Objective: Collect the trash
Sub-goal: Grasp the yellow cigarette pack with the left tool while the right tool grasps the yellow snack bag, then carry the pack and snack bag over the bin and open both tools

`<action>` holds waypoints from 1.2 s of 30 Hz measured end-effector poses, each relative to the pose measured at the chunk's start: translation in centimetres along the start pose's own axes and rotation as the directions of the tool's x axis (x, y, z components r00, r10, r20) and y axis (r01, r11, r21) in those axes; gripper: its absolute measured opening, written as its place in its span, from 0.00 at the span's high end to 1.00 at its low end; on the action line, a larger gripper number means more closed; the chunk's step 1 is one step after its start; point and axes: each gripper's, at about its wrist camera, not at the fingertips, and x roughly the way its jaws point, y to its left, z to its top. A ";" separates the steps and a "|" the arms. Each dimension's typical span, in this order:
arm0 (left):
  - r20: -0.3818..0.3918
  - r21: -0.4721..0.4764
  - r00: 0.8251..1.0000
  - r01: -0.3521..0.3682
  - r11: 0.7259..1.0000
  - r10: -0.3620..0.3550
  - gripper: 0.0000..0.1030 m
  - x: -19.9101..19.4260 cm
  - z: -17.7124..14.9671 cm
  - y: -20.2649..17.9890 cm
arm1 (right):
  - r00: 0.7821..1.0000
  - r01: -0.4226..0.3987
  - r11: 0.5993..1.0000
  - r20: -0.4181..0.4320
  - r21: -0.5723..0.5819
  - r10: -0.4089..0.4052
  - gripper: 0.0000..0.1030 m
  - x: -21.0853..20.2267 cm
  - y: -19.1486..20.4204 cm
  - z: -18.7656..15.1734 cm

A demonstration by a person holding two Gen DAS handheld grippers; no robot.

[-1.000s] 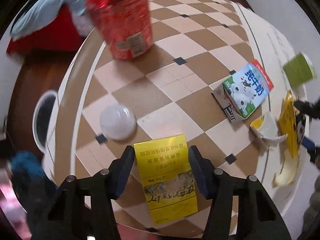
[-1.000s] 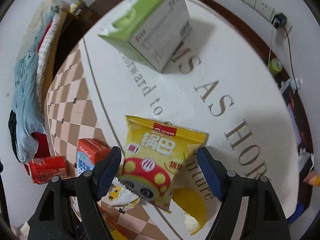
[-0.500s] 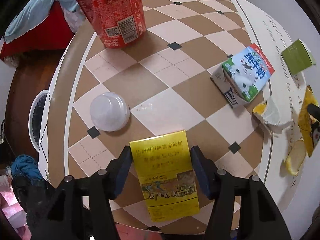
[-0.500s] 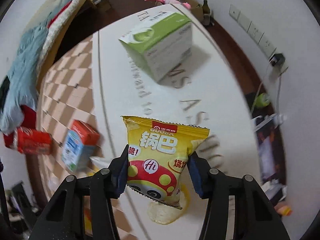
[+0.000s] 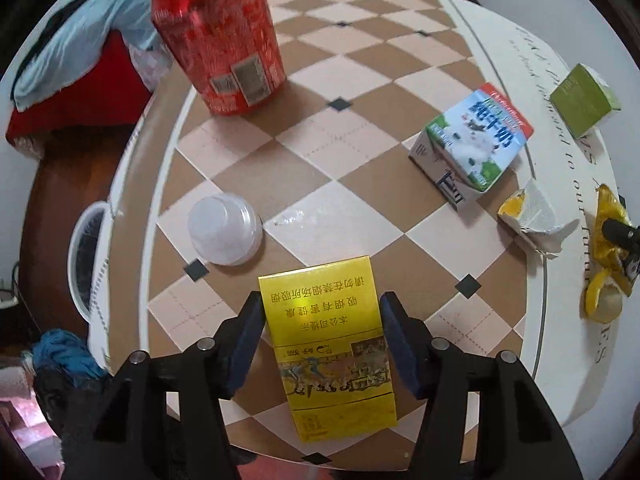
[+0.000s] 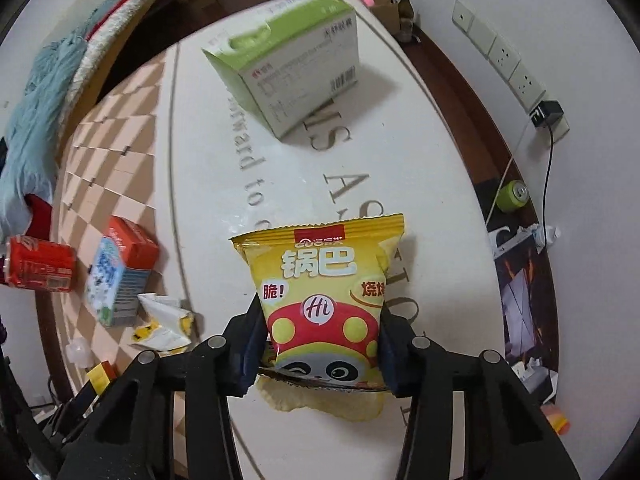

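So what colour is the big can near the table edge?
Red with white lettering: the can stands upright on the checkered table, clearest in the left wrist view.

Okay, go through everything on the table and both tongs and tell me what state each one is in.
Left tongs: shut on yellow box.
Right tongs: shut on snack bag.
Red can: upright.
Milk carton: lying down.
Green box: closed.
White wrapper: torn, crumpled.

Left gripper [image 5: 322,332] jaws clamped; right gripper [image 6: 320,338] jaws clamped.
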 end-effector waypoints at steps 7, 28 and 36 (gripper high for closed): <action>0.145 0.023 0.989 -0.008 1.000 0.005 0.47 -5.7 -1.1 -0.3 | 0.984 -0.014 0.995 0.175 -0.099 0.031 0.53 -4.7 2.4 -1.0; 0.466 -0.109 0.885 0.062 0.992 -0.004 0.47 -20.2 0.3 16.2 | 0.902 -0.210 0.876 0.259 -0.433 0.344 0.53 -16.9 23.3 -9.5; 0.409 -0.284 0.902 -0.017 0.959 0.137 0.47 -17.5 -2.1 31.2 | 0.912 -0.290 0.772 0.080 -0.565 0.401 0.53 -10.3 38.4 -16.2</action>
